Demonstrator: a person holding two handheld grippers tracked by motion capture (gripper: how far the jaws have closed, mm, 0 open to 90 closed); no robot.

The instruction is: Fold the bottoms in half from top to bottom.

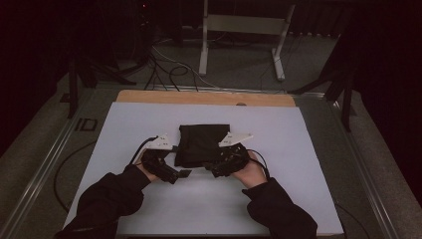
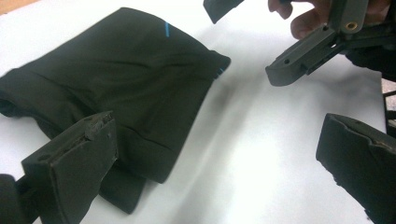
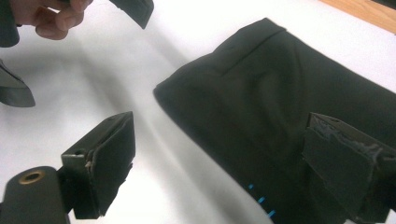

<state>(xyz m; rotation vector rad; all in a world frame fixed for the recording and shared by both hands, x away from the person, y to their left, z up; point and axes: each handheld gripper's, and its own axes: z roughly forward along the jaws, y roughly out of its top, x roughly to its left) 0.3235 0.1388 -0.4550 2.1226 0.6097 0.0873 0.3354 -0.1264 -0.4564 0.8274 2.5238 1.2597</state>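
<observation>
Folded garment: black cloth, matt, soft-creased, with short bright blue stitches at one edge. Table cover: white, smooth, matt, sheet-like. Table edge beyond it: bare wood, light brown. My left gripper: black matt plastic jaws, pads worn and rough. My right gripper: the same, with a brass-coloured metal insert.

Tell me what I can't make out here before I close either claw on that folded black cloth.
- Folded black cloth: near edge in the high view is hidden by both claws and hands.
- Cloth's far end in the right gripper view is cut off by the frame.
- Left claw, right claw: open, but whether any jaw touches cloth is unclear.
</observation>
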